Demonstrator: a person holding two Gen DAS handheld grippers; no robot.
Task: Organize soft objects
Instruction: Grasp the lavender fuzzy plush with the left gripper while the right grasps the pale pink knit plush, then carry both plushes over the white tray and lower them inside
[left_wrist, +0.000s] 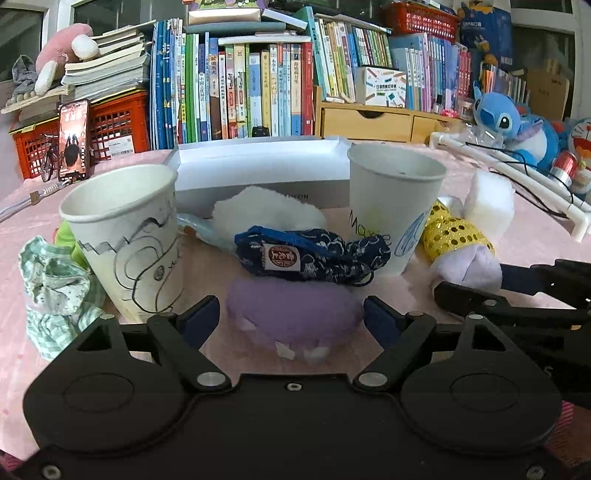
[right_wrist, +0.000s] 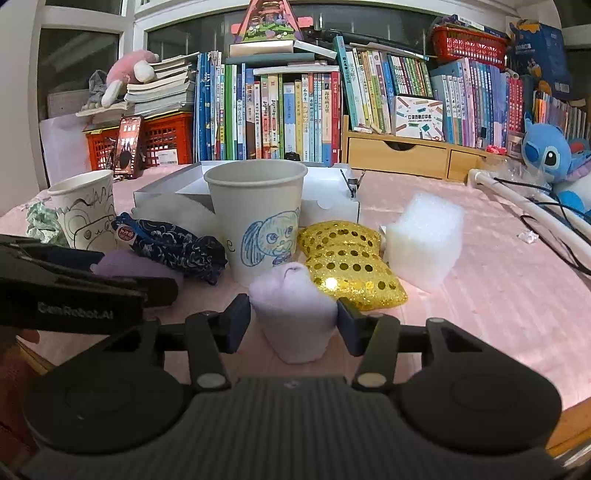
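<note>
A pale lilac plush, light and easily squashed, is pinched at its mid-sides by the right gripper, at six o'clock from the blue-drawn paper cup. The left gripper is held wide around a purple plush, the pads apparently not yet pressing. Two paper cups and two purplish plushes can be counted.

Dim, pinkish indoor light — a glare spot on the gold pillow; fisheye bending at 3 and 9 o'clock, corners black.
</note>
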